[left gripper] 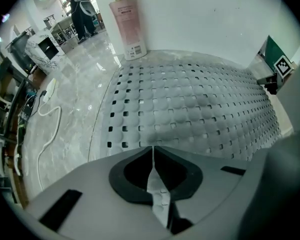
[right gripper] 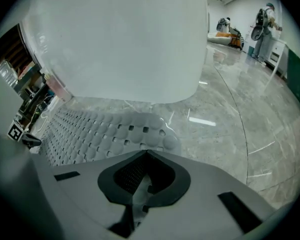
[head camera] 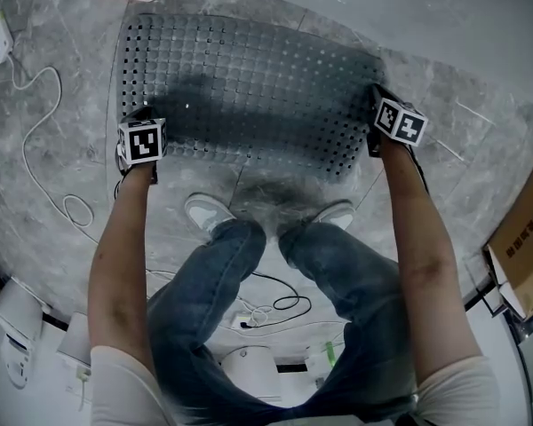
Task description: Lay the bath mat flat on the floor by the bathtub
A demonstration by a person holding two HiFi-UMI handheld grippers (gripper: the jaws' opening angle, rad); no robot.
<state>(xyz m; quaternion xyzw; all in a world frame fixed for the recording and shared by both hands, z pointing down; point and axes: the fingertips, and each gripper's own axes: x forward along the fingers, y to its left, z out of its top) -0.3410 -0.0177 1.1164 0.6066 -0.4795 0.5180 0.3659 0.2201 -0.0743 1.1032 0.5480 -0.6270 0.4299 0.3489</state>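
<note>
gripping the grey perforated bath mat (head camera: pixel 249 87) at both ends. on the left gripper (left gripper: pixel 152 151): jaws closed, thin fold of mat pinched between them at the near-left corner. on the right gripper (right gripper: pixel 146 156): jaws closed on the mat's right short edge. mat spread over the marble floor (head camera: pixel 53 78), just ahead of the person's shoes (head camera: pixel 209 211), far side near the white bathtub wall (right gripper: pixel 120 39). bulging up a little mid-span in the left gripper view. pink bottle (left gripper: pixel 127 26) upright at the mat's far-left corner. white cable (head camera: pixel 35 149) loose on the floor to the left, apart from the mat.
</note>
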